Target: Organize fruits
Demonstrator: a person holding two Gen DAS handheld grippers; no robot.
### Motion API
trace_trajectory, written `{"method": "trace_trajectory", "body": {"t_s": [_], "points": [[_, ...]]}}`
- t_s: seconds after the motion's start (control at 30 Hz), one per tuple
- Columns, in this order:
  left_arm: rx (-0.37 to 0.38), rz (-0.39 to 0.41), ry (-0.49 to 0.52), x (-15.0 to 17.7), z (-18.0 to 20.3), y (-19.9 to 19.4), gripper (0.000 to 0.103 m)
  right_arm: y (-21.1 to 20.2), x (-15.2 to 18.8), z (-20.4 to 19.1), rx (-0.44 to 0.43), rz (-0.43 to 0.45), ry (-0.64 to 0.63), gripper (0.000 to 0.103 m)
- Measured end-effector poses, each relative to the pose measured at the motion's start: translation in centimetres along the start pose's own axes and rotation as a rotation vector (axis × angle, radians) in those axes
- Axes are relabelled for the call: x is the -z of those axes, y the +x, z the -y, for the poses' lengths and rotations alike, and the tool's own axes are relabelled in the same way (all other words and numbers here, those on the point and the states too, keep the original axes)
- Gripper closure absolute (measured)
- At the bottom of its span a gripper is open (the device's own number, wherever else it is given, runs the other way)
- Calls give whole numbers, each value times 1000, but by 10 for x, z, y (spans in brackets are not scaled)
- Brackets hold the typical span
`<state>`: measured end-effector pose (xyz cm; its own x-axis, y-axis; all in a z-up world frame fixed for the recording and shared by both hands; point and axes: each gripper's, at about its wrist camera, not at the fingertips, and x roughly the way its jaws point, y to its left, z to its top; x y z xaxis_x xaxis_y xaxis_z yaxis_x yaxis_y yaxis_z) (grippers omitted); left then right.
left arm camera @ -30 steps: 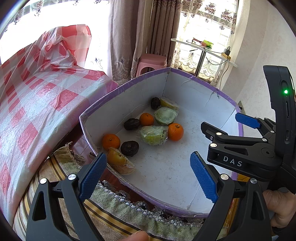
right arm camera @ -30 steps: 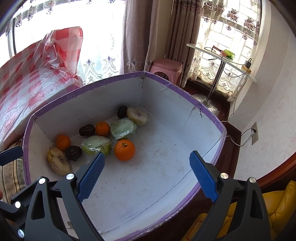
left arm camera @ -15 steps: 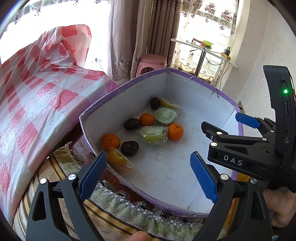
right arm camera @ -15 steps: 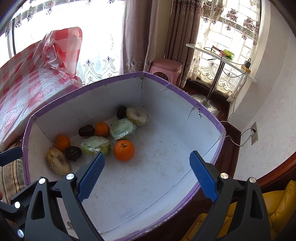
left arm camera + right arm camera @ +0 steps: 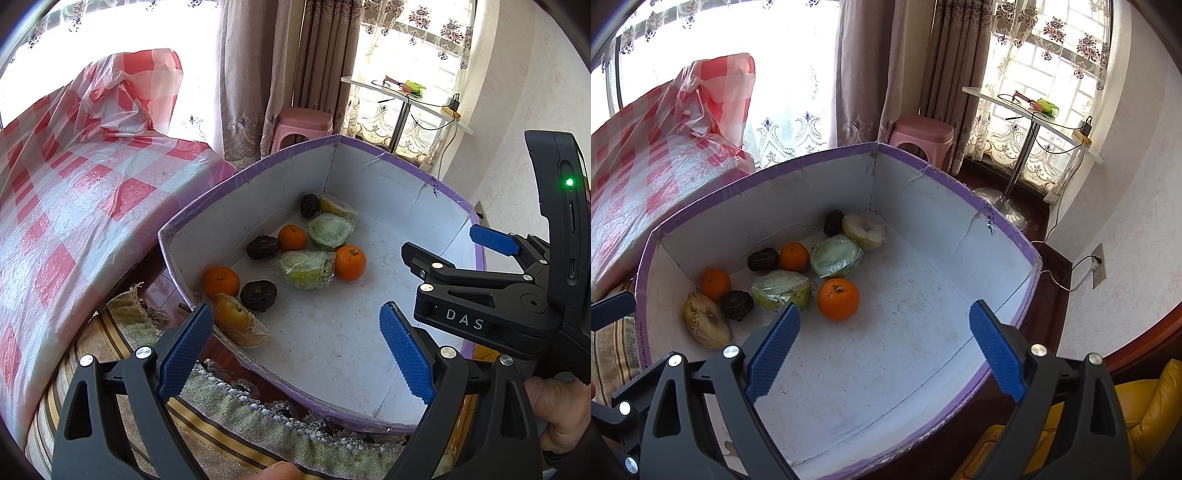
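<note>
A white cardboard box with a purple rim [image 5: 388, 157] [image 5: 942, 177] holds several fruits along its left side: three oranges, the nearest [image 5: 838, 298] [image 5: 350, 262], dark round fruits [image 5: 737, 304] [image 5: 258, 294], plastic-wrapped green fruits [image 5: 781, 290] [image 5: 304, 268] and wrapped yellowish fruits [image 5: 705, 325] [image 5: 236, 323]. My left gripper [image 5: 295, 350] is open and empty over the box's near left edge. My right gripper [image 5: 882, 350] is open and empty above the box floor, just right of the fruits; it also shows in the left wrist view [image 5: 454, 251].
A table with a red-checked plastic cloth [image 5: 66, 206] stands left of the box. A fringed striped cloth [image 5: 229, 417] lies under the box's near edge. A pink stool [image 5: 921, 136], curtains and a glass side table [image 5: 1030, 114] stand behind. A yellow seat [image 5: 1145, 406] is at lower right.
</note>
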<state>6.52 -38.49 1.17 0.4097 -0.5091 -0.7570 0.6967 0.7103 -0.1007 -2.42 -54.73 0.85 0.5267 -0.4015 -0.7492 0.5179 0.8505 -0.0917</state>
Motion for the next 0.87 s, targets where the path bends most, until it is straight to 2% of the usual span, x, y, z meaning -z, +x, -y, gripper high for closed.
{"method": "trace_trajectory", "body": {"t_s": [0.5,0.67,0.8,0.83,0.87], "points": [[-21,7,1,1,2,2,14,0,1,2,6,-2,2,10],[13,-1,4,-1,2,2,14,-1,2,4,7,0,7,10],[37,61,-24,-3,-5,-20,12,-8,0,3,-12,19,19,10],[29,83,-35,-4,-9,-29,4,-12,-2,1,-24,27,20,10],[13,98,-44,-4,-13,-39,4,-18,-4,-3,-42,36,16,10]]}}
